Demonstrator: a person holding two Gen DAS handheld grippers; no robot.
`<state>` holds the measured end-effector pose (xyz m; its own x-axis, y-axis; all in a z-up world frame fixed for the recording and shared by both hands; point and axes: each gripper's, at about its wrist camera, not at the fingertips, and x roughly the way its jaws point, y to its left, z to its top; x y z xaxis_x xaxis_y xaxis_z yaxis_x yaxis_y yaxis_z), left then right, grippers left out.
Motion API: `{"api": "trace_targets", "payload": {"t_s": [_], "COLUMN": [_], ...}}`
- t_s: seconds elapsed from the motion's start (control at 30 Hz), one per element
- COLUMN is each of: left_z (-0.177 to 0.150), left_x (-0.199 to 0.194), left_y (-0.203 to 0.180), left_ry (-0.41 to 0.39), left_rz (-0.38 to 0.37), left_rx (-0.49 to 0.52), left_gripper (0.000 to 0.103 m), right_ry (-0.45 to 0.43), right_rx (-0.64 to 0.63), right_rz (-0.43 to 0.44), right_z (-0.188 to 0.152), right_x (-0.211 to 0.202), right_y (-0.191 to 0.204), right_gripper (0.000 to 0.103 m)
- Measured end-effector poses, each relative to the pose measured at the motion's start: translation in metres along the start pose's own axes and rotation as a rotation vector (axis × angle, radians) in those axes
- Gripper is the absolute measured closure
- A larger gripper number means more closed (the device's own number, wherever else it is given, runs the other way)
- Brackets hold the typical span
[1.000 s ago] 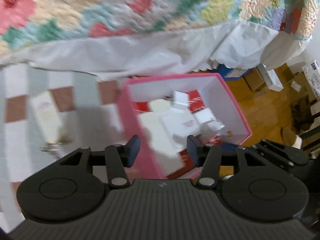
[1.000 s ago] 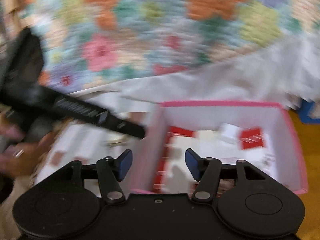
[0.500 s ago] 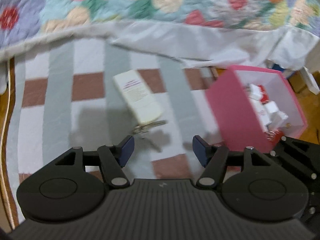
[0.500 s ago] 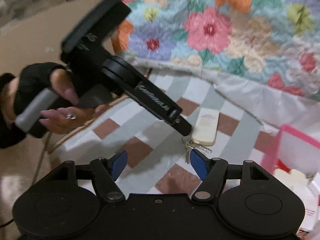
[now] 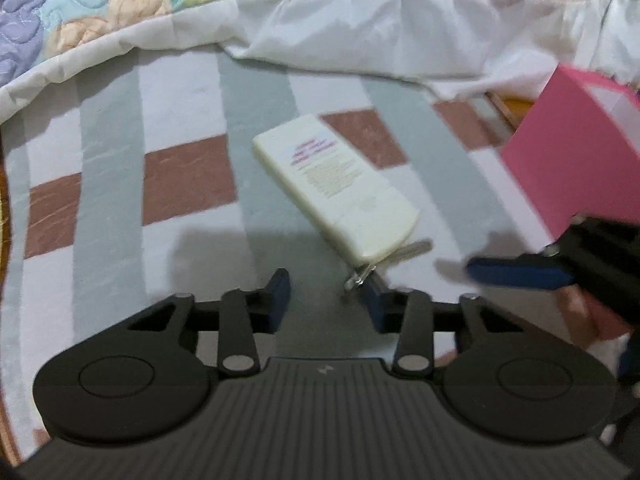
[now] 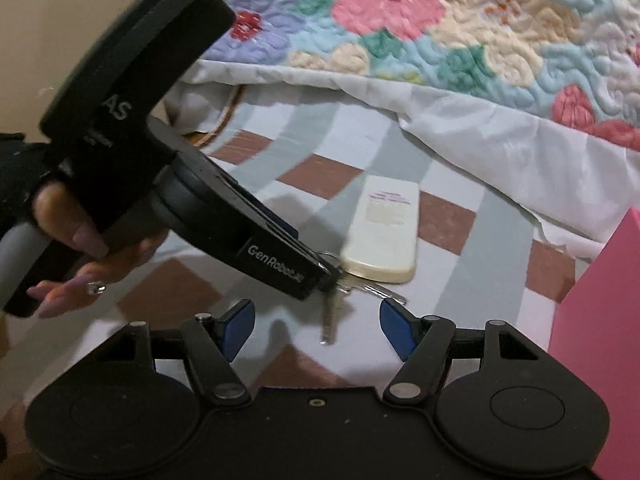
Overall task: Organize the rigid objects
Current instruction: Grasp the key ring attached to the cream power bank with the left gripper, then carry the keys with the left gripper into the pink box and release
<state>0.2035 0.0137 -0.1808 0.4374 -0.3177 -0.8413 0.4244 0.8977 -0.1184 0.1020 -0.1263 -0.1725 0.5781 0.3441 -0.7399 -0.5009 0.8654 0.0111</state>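
Two views: both wrist cameras look down on a checked bed sheet [image 5: 192, 168], with a floral quilt [image 6: 460, 32] and its white border along the top of each frame.
Cream remote-like block: a flat, cream rectangle with a printed label [image 5: 334, 184] lies flat on the sheet near the centre of the left view, slanting from upper left to lower right; in the right view it sits just right of centre [image 6: 382, 230].
Keys: a small bunch of silver keys [image 6: 332, 312] lies on the sheet touching the block's near end; in the left view they are blurred, just below the block [image 5: 384, 260].
Left gripper: seen from its own camera at lower centre [image 5: 326, 298], its jaws have just been closing to a narrow gap; nothing sits between the blue pads, though the keys lie just beyond the right pad. In the right view its tip [image 6: 326, 270] reaches down to the key ring, and contact cannot be told.
Left hand: at the left edge of the right view, a hand [image 6: 76, 240] with long nails and a ring grips the handle.
Right gripper: its jaws stand wide [image 6: 316, 326], pads apart on either side of one key without pressing it. One blue finger [image 5: 520, 274] enters from the right of the left view.
Pink box: a pink box [image 5: 576, 152] stands at the right edge of both views, beside the sheet's checks.
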Motion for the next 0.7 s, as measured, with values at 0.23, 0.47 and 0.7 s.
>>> {"api": "trace_targets", "payload": {"t_s": [0.23, 0.47, 0.7], "left_z": [0.004, 0.005, 0.004], "left_x": [-0.016, -0.044, -0.072], "left_y": [-0.001, 0.003, -0.009], "left_ry": [0.009, -0.017, -0.065], "left_rz": [-0.102, -0.182, -0.230], "left_rx": [-0.062, -0.125, -0.129], "left_gripper": [0.101, 0.101, 0.101], "right_ry": [-0.016, -0.062, -0.074], "right_rx": [-0.095, -0.172, -0.188], "right_rz": [-0.043, -0.106, -0.090], "right_z": [-0.003, -0.003, 0.001], "right_x": [0.010, 0.009, 0.001], "right_y": [0.010, 0.016, 0.017], "right_gripper": [0.030, 0.042, 0.098]}}
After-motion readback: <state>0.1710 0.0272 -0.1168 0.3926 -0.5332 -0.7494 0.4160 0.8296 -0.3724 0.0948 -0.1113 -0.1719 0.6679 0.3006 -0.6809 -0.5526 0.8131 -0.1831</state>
